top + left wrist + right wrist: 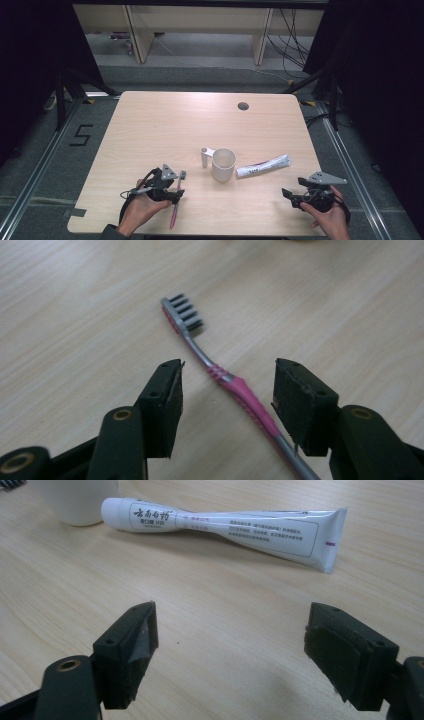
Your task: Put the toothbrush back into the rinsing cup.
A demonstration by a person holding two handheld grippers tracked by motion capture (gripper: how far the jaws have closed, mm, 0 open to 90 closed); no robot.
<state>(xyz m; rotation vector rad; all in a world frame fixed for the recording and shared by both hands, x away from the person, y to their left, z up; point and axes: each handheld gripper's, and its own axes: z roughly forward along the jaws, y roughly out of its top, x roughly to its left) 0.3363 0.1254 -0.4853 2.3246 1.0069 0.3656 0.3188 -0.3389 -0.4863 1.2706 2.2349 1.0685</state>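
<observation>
A pink and grey toothbrush (174, 212) lies on the wooden table (165, 125) near its front left, bristle head pointing away from me. My left gripper (176, 191) hovers over it, open. In the left gripper view the pink handle (250, 401) runs between the jaws of the left gripper (227, 367) without touching either pad. A white cup (223, 163) stands mid-table, its handle to the left. A white toothpaste tube (263, 165) lies just to the right of the cup. My right gripper (288, 195) rests near the front right, open and empty (232, 612), facing the tube (225, 527) and the cup (80, 502).
A round cable hole (243, 106) sits near the table's far edge. Dark curtains flank both sides, and pale shelving with cables stands beyond. A taped "5" (81, 135) marks the floor at the left. Bare wood stretches across the far half.
</observation>
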